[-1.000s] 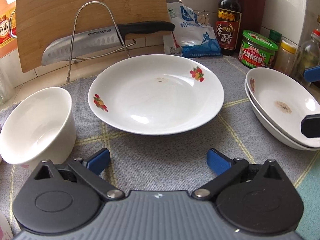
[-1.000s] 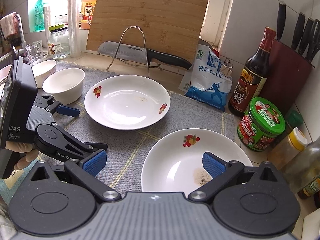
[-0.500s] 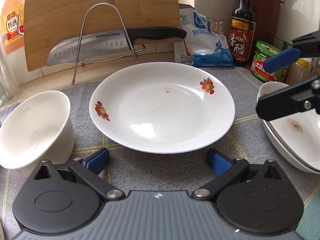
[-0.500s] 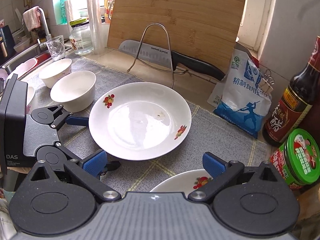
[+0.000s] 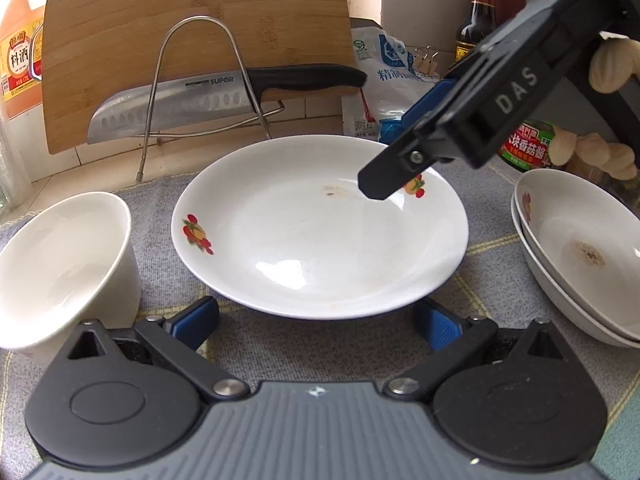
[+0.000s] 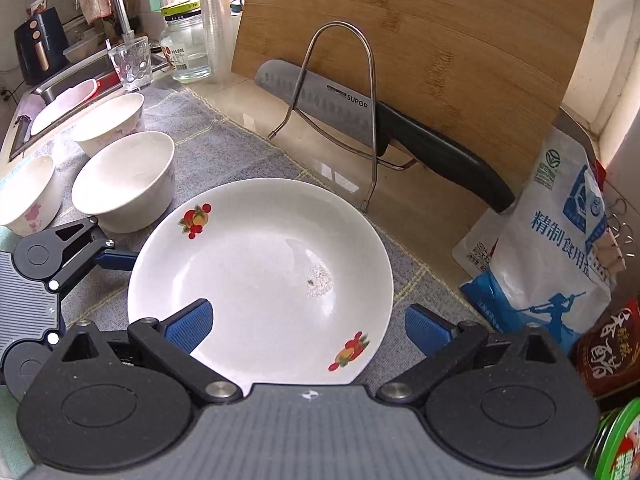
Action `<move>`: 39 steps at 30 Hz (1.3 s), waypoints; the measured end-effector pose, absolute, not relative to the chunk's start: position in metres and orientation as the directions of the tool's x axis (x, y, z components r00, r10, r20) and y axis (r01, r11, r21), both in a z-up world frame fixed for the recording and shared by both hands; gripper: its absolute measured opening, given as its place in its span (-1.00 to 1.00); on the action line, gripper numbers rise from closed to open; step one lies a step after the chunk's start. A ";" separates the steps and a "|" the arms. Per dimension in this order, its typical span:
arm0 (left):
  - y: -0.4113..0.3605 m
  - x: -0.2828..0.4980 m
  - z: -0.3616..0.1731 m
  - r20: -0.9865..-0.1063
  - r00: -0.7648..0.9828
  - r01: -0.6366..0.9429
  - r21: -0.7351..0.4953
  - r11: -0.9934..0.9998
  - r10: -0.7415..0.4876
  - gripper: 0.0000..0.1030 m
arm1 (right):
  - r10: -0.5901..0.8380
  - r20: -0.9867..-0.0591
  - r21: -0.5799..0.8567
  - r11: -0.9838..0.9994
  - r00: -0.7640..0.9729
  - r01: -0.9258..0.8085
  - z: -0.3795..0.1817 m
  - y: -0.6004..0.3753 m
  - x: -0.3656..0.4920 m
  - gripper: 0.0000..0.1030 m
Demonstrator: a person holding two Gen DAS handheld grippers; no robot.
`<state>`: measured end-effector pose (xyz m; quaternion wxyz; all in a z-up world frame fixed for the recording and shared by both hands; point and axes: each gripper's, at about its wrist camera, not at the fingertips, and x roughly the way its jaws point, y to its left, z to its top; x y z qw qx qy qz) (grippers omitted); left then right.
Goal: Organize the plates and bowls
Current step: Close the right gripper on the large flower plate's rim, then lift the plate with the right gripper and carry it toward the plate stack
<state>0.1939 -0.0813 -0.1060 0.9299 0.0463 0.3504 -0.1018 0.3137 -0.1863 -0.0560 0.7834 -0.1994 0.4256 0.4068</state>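
Plate [image 5: 320, 240]: lone on counter mat; 2 stacked [image 5: 580, 256] beside, likely its destination.
Left gripper [image 5: 316, 322]: jaws spread, at near rim.
Right gripper [image 6: 308, 326]: jaws spread, straddling rim for pickup.

Fruit-patterned plate [image 5: 320, 240] on grey mat [image 5: 304, 344] — left tool [image 5: 316, 322] wide open before it, right tool [image 5: 394, 152] overhead.
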 end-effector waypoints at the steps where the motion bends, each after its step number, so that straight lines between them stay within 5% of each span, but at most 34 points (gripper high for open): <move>1: -0.081 0.193 -0.106 -0.659 0.735 0.225 0.016 0.974 -0.159 1.00 | 0.464 -0.833 0.035 0.587 0.301 -0.809 -0.058 -0.184 0.319 1.00; 39: -0.083 0.195 -0.105 -0.639 0.749 0.243 0.022 0.970 -0.173 0.92 | 0.545 -0.836 0.311 0.374 -0.065 -0.873 -0.087 -0.149 0.391 0.89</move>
